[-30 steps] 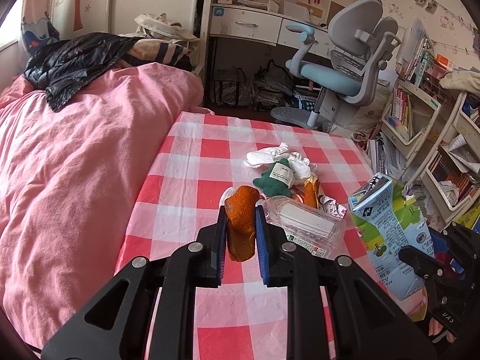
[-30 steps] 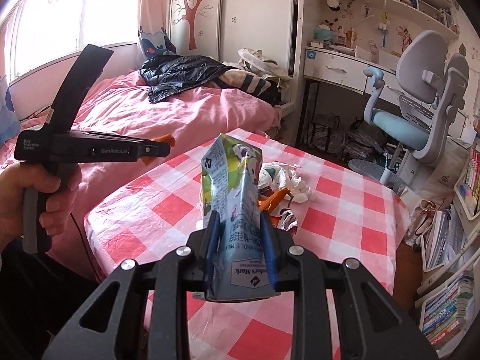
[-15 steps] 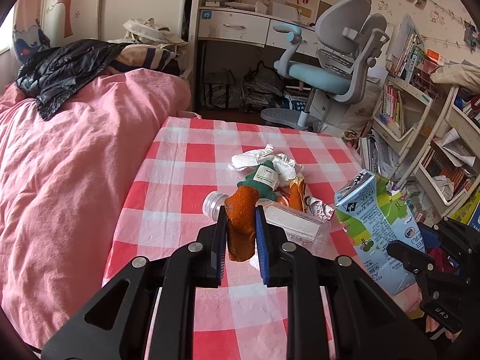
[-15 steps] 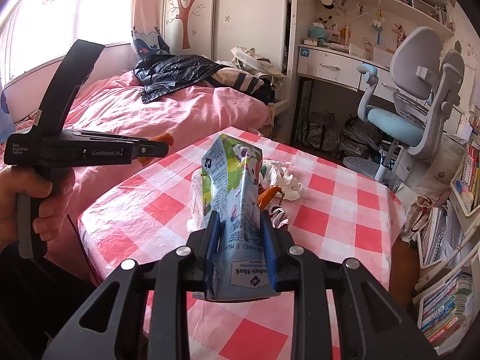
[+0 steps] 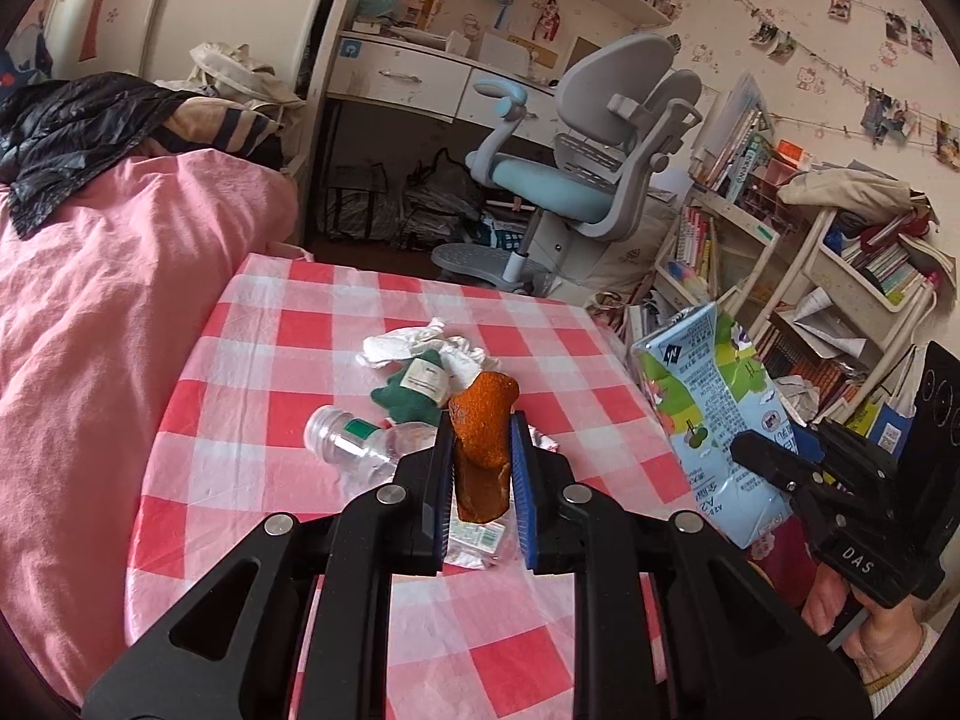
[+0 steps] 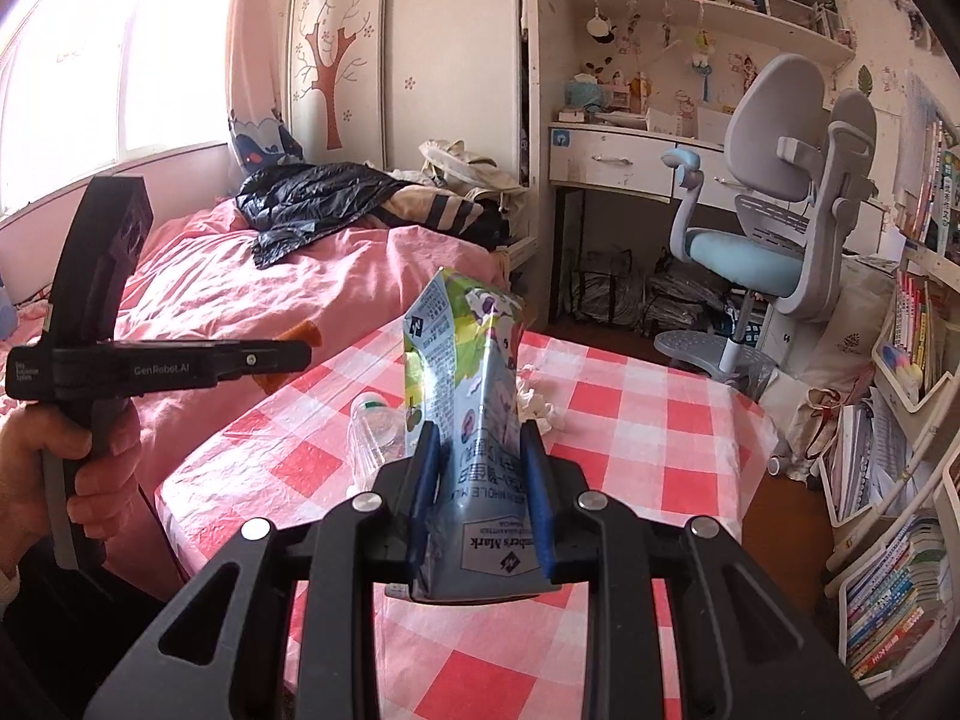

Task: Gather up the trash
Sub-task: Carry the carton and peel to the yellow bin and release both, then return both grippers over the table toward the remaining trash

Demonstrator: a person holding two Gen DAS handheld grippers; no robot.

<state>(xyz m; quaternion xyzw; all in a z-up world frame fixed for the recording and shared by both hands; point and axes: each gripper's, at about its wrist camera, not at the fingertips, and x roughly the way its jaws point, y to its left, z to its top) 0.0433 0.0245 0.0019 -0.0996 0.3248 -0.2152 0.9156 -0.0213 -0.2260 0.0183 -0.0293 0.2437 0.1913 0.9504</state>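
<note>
Red-and-white checked tablecloth (image 5: 288,354); orange-brown peel (image 5: 482,420) between blue pads (image 5: 519,462); pale blue milk carton (image 6: 474,420) with green and purple print; dark green plush toy (image 5: 408,393); pink duvet (image 5: 120,276); grey chair (image 6: 780,192) with light blue seat

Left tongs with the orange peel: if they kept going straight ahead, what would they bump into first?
Probably the green plush toy, lying just past the tips of the left tongs that hold the orange peel. The crumpled tissue sits right behind it. Depth is hard to judge; the tongs may pass above both.
</note>
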